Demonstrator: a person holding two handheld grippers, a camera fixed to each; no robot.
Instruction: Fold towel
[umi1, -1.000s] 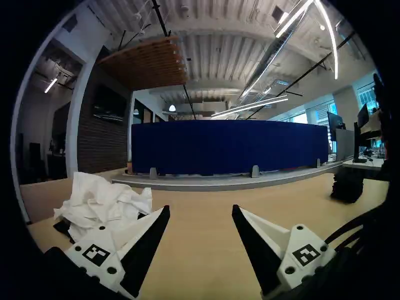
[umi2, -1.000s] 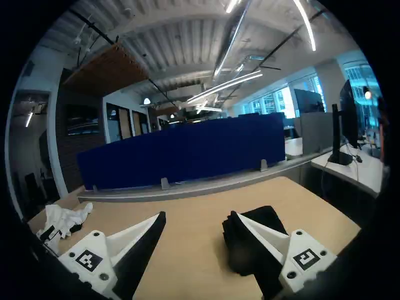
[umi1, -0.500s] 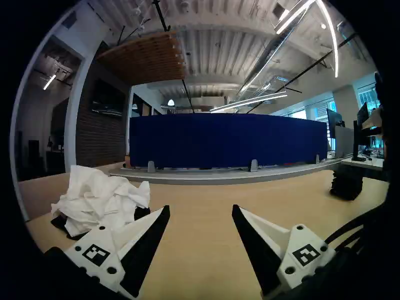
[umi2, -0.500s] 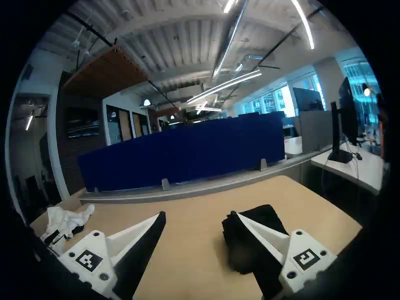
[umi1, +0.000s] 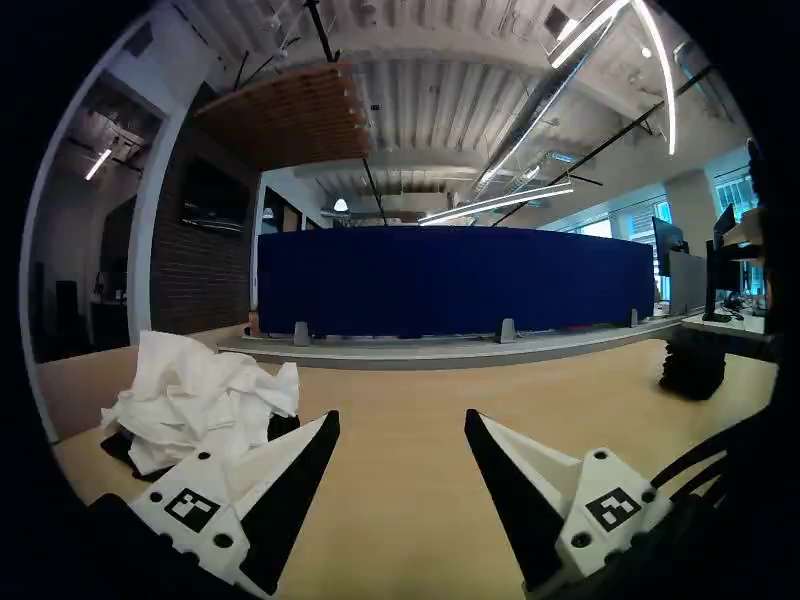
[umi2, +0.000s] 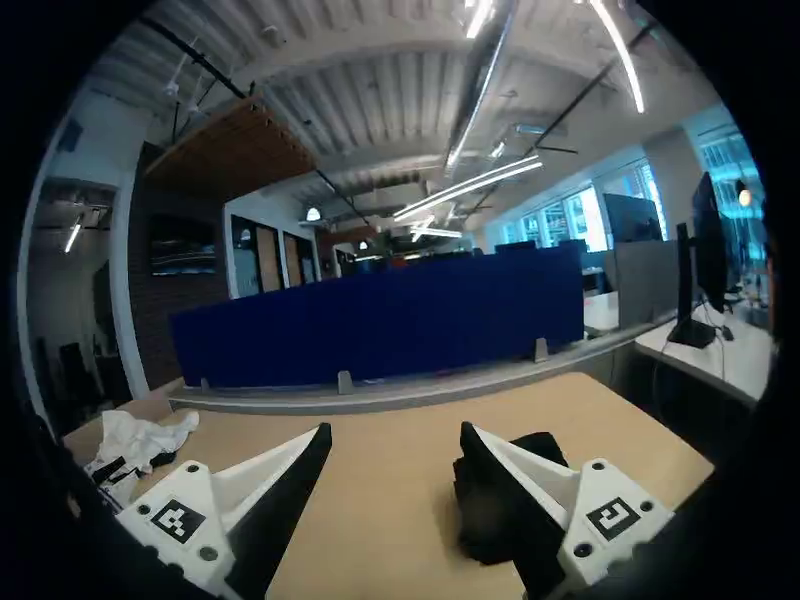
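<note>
A crumpled white towel (umi1: 195, 398) lies in a heap on the wooden table (umi1: 420, 400), left of my left gripper (umi1: 400, 430), with something dark under its lower edge. The left gripper is open and holds nothing. In the right gripper view the same white towel (umi2: 135, 440) sits far to the left. A folded stack of black cloth (umi2: 500, 490) lies just behind the right finger of my right gripper (umi2: 395, 440), which is open with nothing between its fingers. The black stack (umi1: 695, 368) also sits at the right edge of the left gripper view.
A long blue partition (umi1: 450, 285) on a grey base runs along the table's far edge. Desks with monitors (umi2: 700, 260) stand beyond the table's right side. A brick wall with a dark screen (umi1: 215, 205) is at the back left.
Both cameras have sunk slightly toward the table, so the towel and partition sit a little higher in view. The right view has tilted so the black stack sits lower and nearer. Both grippers stay open.
</note>
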